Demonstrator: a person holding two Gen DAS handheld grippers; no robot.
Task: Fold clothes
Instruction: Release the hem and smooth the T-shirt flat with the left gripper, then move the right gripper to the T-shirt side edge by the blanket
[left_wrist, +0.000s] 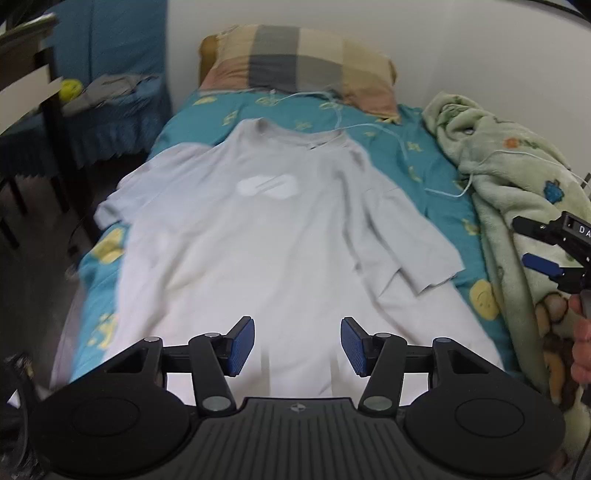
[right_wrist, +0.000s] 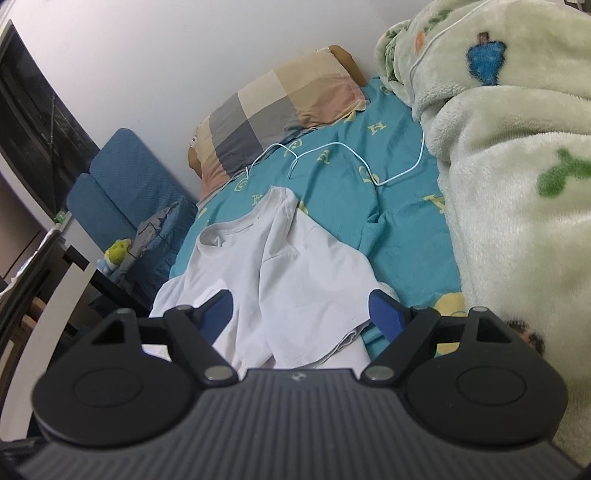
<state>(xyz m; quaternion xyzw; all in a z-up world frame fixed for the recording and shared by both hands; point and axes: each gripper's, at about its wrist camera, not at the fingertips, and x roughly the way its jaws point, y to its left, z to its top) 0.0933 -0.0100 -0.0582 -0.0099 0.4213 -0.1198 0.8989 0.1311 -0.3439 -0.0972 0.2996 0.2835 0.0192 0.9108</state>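
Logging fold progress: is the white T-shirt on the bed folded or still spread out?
Mostly spread: the T-shirt lies flat, both sleeves out, the one nearer the blanket rumpled. No body fold made.

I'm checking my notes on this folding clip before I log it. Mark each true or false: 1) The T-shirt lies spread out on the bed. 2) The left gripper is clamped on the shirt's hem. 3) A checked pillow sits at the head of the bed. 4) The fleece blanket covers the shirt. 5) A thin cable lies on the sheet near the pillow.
1) True: the white T-shirt lies spread on the teal sheet.
2) False: the left gripper is open above the hem, holding nothing.
3) True: the checked pillow is there.
4) False: the green fleece blanket is bunched beside the shirt.
5) True: the pale cable lies there.
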